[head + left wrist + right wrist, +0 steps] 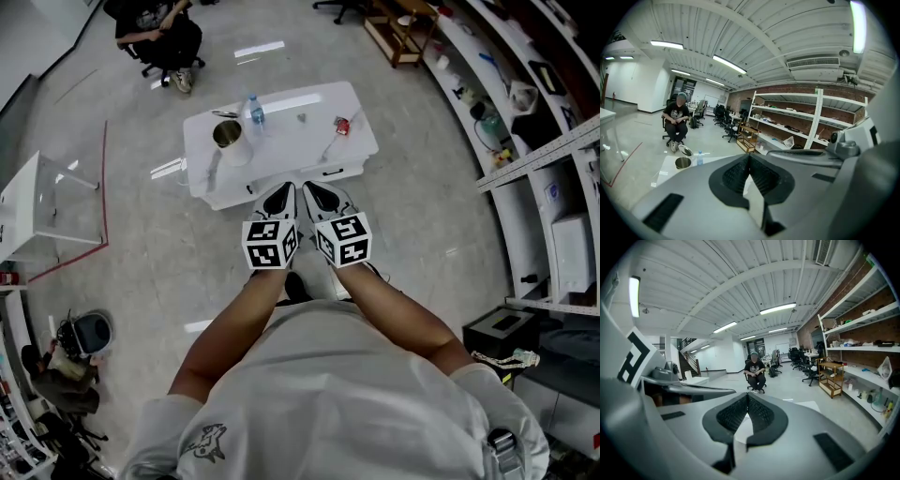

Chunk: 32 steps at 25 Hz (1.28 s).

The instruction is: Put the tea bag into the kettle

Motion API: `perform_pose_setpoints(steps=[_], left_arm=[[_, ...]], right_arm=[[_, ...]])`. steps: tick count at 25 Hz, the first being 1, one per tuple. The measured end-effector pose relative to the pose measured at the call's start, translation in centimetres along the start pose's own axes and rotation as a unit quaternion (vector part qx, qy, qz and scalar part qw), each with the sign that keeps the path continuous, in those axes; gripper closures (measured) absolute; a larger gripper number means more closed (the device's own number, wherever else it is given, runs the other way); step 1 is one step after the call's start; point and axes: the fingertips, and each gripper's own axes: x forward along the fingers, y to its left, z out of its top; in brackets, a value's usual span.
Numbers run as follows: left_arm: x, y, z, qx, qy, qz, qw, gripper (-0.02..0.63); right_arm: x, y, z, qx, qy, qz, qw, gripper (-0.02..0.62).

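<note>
Currently left gripper [282,195] and right gripper [320,195] jaws together, empty. Tea bag [342,125] on table [298,142] well ahead of right fingers; kettle [228,137] beyond left. Likely light, limp, tearable: pinch an edge gently

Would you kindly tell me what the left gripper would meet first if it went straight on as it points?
Most likely the white table, on its bare top right of the kettle; the left gripper tilts slightly down towards it, though depth is unclear.

Bright, even light from ceiling strip lamps [729,64], glare streaks on glossy floor [260,49], strong fisheye bending at edges.
</note>
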Motion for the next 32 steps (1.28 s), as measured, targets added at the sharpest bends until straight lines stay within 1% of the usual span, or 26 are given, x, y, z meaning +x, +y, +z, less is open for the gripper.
perform_pose_setpoints(steps=[2,6,10,18,25,29,32], left_arm=[[0.2,0.8,0.2,0.003,0.0,-0.008,1.0,0.604],[0.3,2.0,0.2,-0.001,0.002,-0.014,0.9999,0.604],[0.3,2.9,0.5,-0.012,0.002,-0.021,0.9997,0.605],[1.7,4.4,1.2,-0.011,0.0,-0.004,0.9999,0.604],[4.0,5.2,2.0,-0.011,0.003,0.007,0.9999,0.604],[6.5,5.0,2.2,-0.015,0.007,0.012,0.9998,0.604],[8.9,4.6,2.6,-0.019,0.009,0.016,0.9996,0.604]], right_arm=[[0.8,0.3,-0.1,0.004,0.003,-0.008,1.0,0.586],[1.7,1.0,-0.2,0.0,0.008,-0.011,1.0,0.586],[2.8,1.1,0.3,-0.001,0.006,-0.016,1.0,0.586],[4.7,0.8,0.9,-0.002,0.004,-0.005,1.0,0.586],[6.6,-1.2,1.7,0.003,0.006,0.002,1.0,0.586],[7.6,-3.3,1.7,0.005,0.011,0.007,1.0,0.586],[8.5,-5.7,2.1,0.007,0.014,0.011,1.0,0.586]])
